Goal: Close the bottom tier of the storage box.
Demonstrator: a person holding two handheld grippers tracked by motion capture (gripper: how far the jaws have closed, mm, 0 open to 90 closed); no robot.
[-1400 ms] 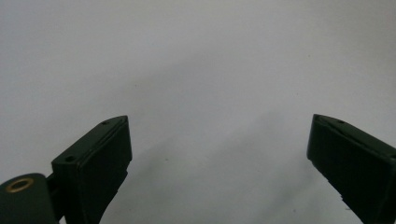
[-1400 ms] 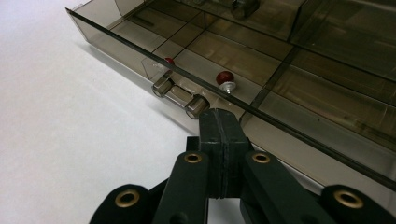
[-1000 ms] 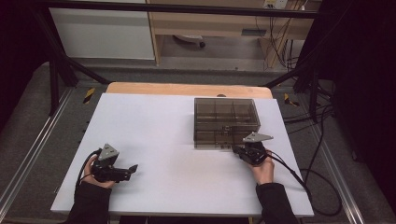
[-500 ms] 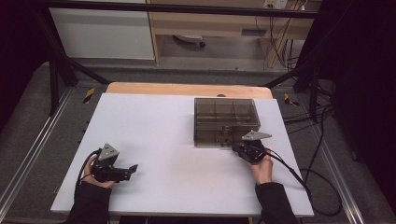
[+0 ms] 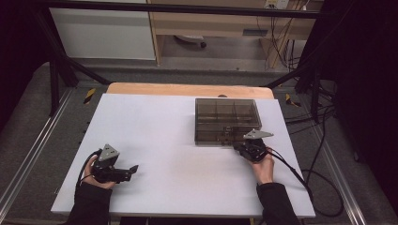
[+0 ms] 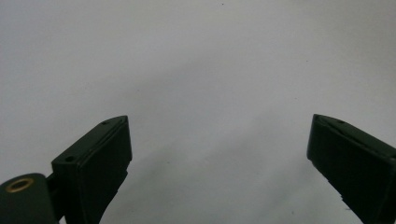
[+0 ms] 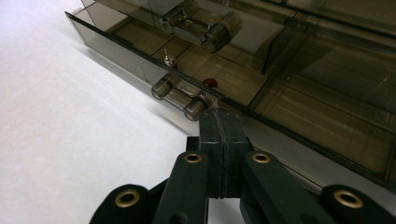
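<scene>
A smoky see-through compartment box (image 5: 227, 119) lies on the white table (image 5: 173, 136), right of centre. My right gripper (image 5: 237, 146) is at the box's front edge, its jaws pressed together with nothing between them. In the right gripper view the shut gripper (image 7: 223, 116) meets the front rim of the box (image 7: 289, 65) just right of a clear latch (image 7: 180, 95). A small red piece (image 7: 209, 83) and a small metal part (image 7: 169, 58) lie in a front compartment. My left gripper (image 5: 133, 169) rests at the table's front left, and in its own view the gripper (image 6: 219, 154) stands wide open over bare tabletop.
A wooden board (image 5: 187, 89) shows beyond the table's far edge. Cables (image 5: 300, 173) trail off the right side. Dark frame posts (image 5: 56, 70) stand at the left and right, and a pale cabinet (image 5: 103, 33) stands behind.
</scene>
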